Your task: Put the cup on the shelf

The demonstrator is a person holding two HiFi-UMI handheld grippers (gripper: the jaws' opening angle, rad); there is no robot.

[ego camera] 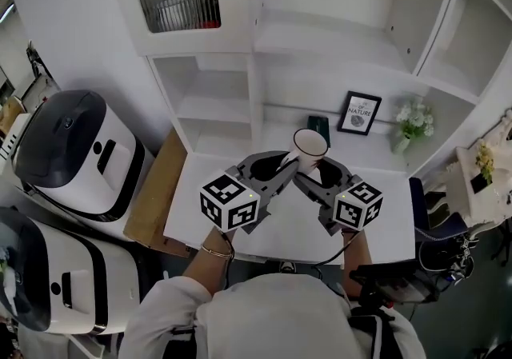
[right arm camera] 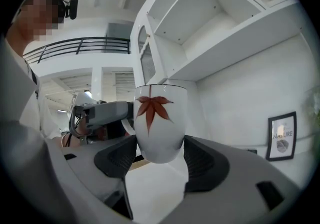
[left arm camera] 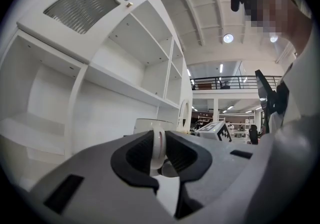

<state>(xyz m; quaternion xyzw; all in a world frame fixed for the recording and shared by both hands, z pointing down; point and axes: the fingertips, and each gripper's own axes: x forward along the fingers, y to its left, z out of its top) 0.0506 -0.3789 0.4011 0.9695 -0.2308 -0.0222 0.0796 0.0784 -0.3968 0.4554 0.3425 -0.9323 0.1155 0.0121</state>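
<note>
Nearest, at 6 o'clock in the head view: the person's sleeves and a hand with a bracelet [ego camera: 214, 251].

Left tongs [left arm camera: 159, 154]: closed on the cup's handle [left arm camera: 157, 146], which sits upright, pinched between the dark pads. Right tongs [right arm camera: 161, 164]: clamped on the rounded lower body of the cup [right arm camera: 160, 118], a pad touching each side. So both tongs grip the one cup, left from 8 o'clock and right from 4 o'clock.

Cup: white with a red leaf print, upright, mouth up. It is at head-view centre over the white desk [ego camera: 288, 225] and looks lifted clear of it. It is not on the shelf yet.

Handling, as a judgement:
- It looks like glazed ceramic, so stiff, smooth, slippery and breakable if knocked on a shelf edge.
- It is probably light enough for one pair of tongs.
- The handle pinch is narrow and could let the cup swing.
- The body hold sits on the taper, where pads can slide, so a hold higher on the straight wall is safer.

Further back on the desk:
- a dark box [ego camera: 318, 127] at 12 o'clock from the cup
- a framed print [ego camera: 359, 113] at 1 o'clock
- white flowers [ego camera: 414, 121] at 2 o'clock

Farthest: the white shelf [ego camera: 320, 44] at 12 o'clock, its boards bare.
</note>
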